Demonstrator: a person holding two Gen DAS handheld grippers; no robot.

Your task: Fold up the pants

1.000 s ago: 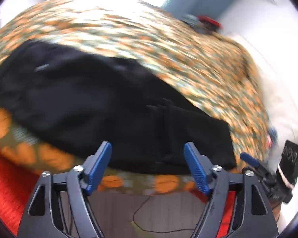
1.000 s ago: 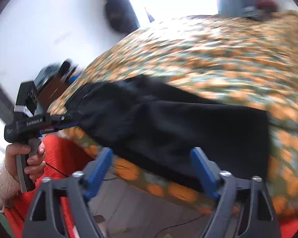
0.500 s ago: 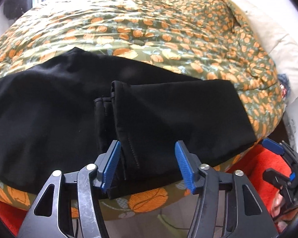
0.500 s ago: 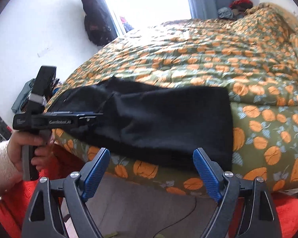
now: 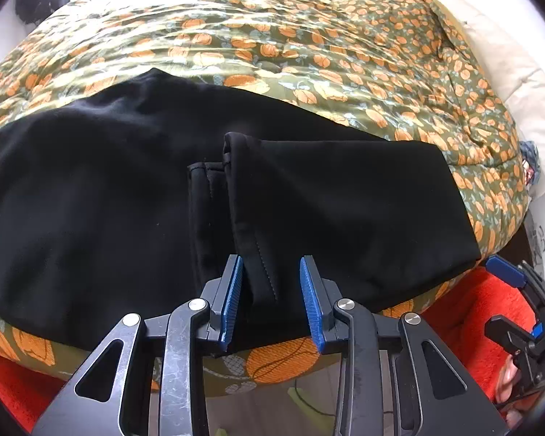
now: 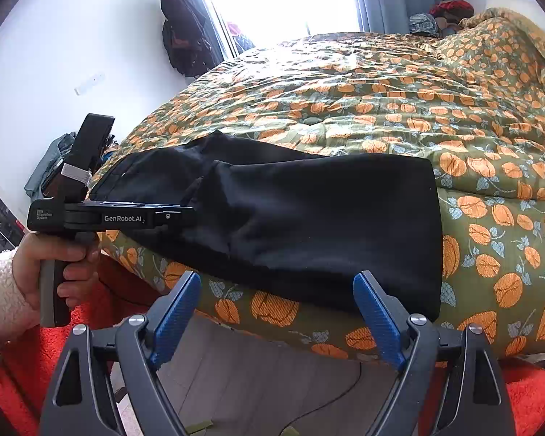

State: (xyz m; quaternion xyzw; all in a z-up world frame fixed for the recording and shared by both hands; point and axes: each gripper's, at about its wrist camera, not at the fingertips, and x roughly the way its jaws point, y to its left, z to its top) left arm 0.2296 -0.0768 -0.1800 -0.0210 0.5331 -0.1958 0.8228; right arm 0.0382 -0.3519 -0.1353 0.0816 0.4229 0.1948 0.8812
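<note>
Left hand-held gripper (image 5: pixel 270 298) closing in on the leg hems, right one idle

Since a second ago the left hand-held gripper has moved in over the bed's (image 5: pixel 309 36) near edge and its jaws have narrowed from wide apart to a slim gap that straddles the stitched hem of the folded-over leg; pads not yet touching cloth as far as I can tell. Black pants (image 5: pixel 127 189) lie flat along the bed's near edge, leg end doubled back onto the middle. Right hand-held gripper (image 6: pixel 278 314) spread wide, off the edge, holding nothing. My read: a pinch on the hem comes next, for the second fold. Readable text: "GenRobot.AI" on the left gripper body; the small print beside it is illegible
</note>
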